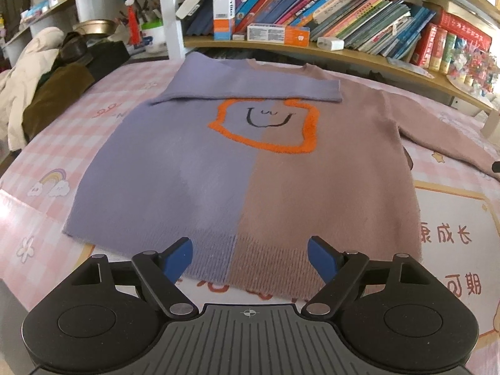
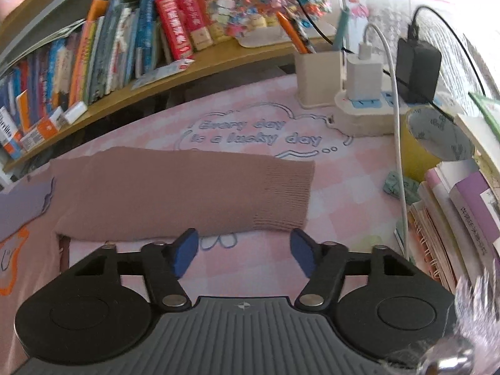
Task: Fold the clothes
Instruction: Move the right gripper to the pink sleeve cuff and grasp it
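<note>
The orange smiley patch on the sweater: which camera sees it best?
The left wrist view: the orange-outlined smiley sits whole and centred on the sweater, partly overlapped at its top by the folded purple sleeve. The right wrist view catches only an orange sliver at its left edge.

Along the far edge of your pink checked bedspread point(image 1: 47, 156) runs a wooden shelf point(image 1: 359, 54) of books point(image 1: 312, 6). Near its far right corner you have a power strip point(image 2: 368, 115), pen holder point(image 2: 318, 75) and stacked notebooks point(image 2: 462, 218).
</note>
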The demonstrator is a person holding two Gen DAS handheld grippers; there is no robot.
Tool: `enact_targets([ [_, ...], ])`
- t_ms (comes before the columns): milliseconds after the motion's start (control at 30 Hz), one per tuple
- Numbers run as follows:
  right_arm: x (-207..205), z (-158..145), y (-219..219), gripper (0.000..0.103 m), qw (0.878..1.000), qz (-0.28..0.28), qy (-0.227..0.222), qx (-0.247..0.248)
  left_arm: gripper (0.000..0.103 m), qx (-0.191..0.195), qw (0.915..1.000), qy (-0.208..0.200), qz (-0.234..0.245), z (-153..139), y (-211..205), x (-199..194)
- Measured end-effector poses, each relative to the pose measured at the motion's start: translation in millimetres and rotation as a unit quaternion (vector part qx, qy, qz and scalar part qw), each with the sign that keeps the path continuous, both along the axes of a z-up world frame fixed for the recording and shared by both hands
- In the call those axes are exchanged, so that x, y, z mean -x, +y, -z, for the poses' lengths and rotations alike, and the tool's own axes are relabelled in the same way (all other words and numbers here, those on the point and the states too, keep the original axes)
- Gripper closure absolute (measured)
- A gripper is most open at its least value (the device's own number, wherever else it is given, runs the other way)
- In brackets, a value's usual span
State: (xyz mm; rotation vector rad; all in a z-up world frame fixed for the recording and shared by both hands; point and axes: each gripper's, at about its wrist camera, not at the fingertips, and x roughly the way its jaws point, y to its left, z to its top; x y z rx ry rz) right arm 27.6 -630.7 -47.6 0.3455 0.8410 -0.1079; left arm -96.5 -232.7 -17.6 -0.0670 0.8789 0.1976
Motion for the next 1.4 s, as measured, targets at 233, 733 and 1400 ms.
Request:
enact_targets([
  [233,3.1,2.8,-9.7,0.054,0.998,0.034,0.016,-0.057,0.02,0.004,0.9995,0.011,-0.028,4.2,9.1,11.4],
  [733,-29.2,13.2,-2.2,0.051,0.993,0.037,-0.045,-0.102,0.02,-0.003,0.9985,0.022,-0.049,3.9,17.6,23.2],
  [1400,-46.8,20.8,-44.1,0.096,0.986,0.092,-0.016,-0.139,0.02,-0.008,0.999,0.007,-0.044,-5.2,19.0,16.3],
])
